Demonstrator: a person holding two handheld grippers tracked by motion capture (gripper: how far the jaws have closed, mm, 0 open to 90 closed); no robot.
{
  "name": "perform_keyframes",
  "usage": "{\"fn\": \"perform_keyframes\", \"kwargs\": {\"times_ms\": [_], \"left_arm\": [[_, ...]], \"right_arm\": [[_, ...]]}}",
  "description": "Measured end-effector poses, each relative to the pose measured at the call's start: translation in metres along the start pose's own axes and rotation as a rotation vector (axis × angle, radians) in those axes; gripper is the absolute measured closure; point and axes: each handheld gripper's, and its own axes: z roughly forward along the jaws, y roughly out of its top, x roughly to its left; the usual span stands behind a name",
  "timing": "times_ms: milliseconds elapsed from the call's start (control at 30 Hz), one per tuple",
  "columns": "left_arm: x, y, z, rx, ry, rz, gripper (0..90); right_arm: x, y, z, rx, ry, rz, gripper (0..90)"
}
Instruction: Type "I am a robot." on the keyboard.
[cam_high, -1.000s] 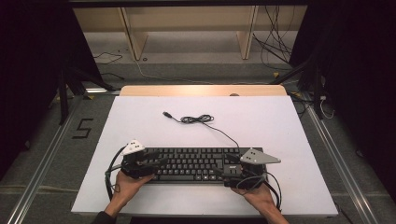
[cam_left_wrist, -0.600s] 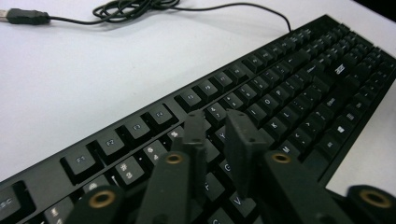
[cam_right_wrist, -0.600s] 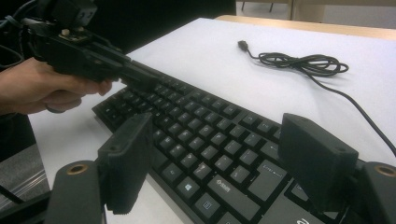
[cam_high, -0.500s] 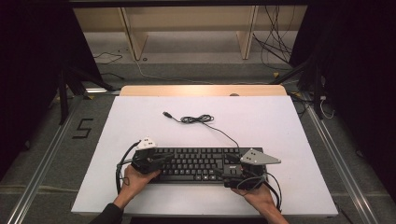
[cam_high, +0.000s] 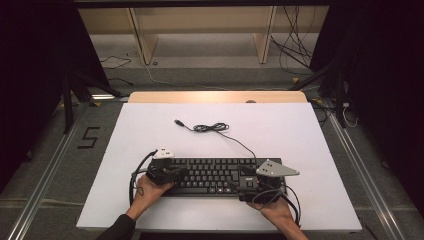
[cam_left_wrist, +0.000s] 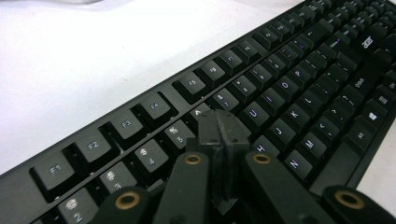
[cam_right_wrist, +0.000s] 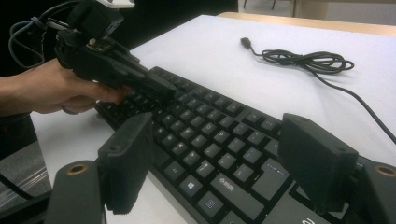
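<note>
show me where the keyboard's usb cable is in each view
High view: the usb cable lies coiled on the white table, beyond the keyboard, its plug end pointing up-left.
Left gripper view: the cable is not in this picture; the shut left hand-held gripper sits over the keys.
Right gripper view: upper right, coiled beyond the keyboard.
Shared landmark: the keyboard's far edge.

Black keyboard (cam_high: 215, 175) flat at table's near edge, cable (cam_high: 212, 128) coiled behind.
</note>
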Motion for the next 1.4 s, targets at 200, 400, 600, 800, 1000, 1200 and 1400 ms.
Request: {"fn": "perform_keyframes", "kwargs": {"times_ms": [200,400,600,800,1000,1200,1400], "left_arm": [[-0.001,0.001,0.002,0.015,0.006,0.007,89.0],[0.0,-0.001,0.003,0.019,0.0,-0.012,89.2],[0.0,-0.001,0.003,0.016,0.003,-0.002,89.2],[0.001,0.001,-0.005,-0.019,0.002,-0.015,82.2],[0.006,0.002,-0.021,-0.082,-0.024,-0.042,69.7],[0.005,-0.001,-0.035,-0.128,-0.059,-0.05,52.5],[0.002,-0.009,-0.048,-0.183,-0.069,-0.055,40.2]], "right_arm": [[0.0,0.0,0.0,0.003,0.001,-0.001,28.1],[0.001,0.0,0.0,0.002,0.001,-0.002,28.1],[0.002,0.0,0.0,0.0,0.002,-0.005,28.1],[0.002,0.001,0.001,-0.002,0.003,-0.004,28.1],[0.002,0.0,0.003,0.005,0.003,-0.006,28.1],[0.001,0.0,0.005,0.014,-0.003,-0.006,28.6],[0.001,-0.001,0.009,0.027,-0.009,-0.008,28.8]]}}
